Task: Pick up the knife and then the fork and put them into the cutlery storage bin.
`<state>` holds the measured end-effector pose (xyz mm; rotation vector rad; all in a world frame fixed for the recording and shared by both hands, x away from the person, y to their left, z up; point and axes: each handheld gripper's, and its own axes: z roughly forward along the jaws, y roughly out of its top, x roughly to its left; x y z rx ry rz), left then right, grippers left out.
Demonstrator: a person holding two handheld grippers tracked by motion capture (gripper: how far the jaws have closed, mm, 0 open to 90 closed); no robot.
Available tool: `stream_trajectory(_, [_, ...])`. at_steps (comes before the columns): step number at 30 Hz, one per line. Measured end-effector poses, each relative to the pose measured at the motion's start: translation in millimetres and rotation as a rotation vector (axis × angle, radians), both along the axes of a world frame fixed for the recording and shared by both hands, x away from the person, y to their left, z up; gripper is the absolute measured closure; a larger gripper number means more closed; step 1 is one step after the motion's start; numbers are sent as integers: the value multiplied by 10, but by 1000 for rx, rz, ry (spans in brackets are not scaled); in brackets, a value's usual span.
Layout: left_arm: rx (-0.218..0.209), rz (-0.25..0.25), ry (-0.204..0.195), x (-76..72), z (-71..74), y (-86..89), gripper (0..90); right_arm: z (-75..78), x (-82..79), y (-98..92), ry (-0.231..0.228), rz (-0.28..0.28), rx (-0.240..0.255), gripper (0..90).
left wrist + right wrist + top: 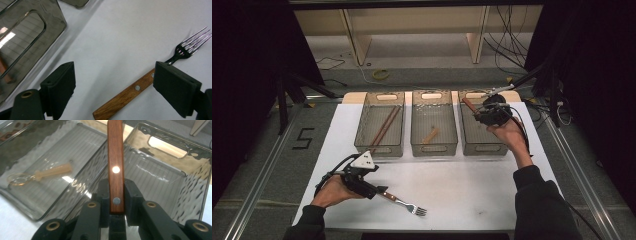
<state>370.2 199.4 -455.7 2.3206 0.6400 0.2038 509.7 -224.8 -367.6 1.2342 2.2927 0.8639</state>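
Across the white table top [472, 195], seen from the high view, three clear plastic bins stand in a row: the left bin [379, 125] holds a pair of brown chopsticks [385, 125], the middle bin [434, 125] a pale translucent utensil [430, 135], and the right bin [484, 131] looks empty beneath the right gripper [478, 113], which carries a wood-handled utensil [469, 105] over it. Near the front edge, the left gripper [379, 191] sits at a wood-handled steel fork [404, 202] lying flat.

Looking along the left gripper's jaws, they stand spread, with the fork [140, 87] on the table between them and ungrasped.

From the right gripper view, the jaws pinch the riveted wooden handle [115, 170], poised over the right bin [160, 180].

By my judgement, sorting is roughly halfway: two bins are filled, this piece awaits release, and the fork remains.
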Motion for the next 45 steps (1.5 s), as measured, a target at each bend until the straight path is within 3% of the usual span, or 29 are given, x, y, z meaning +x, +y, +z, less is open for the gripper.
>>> stream_trajectory(18, [4,-5,6,10,-5,42,174,-153,312,14,50,-96,-23,775])
stream_trajectory(32, [11,-4,19,21,-37,50,173,-275,391,79,80,-108,-48,766])
stream_trajectory(38, [16,-6,22,27,-51,56,173,-256,399,80,73,-109,-10,591])
stream_trajectory(45, [26,-10,21,28,-57,52,175,-154,303,50,54,-97,23,486])
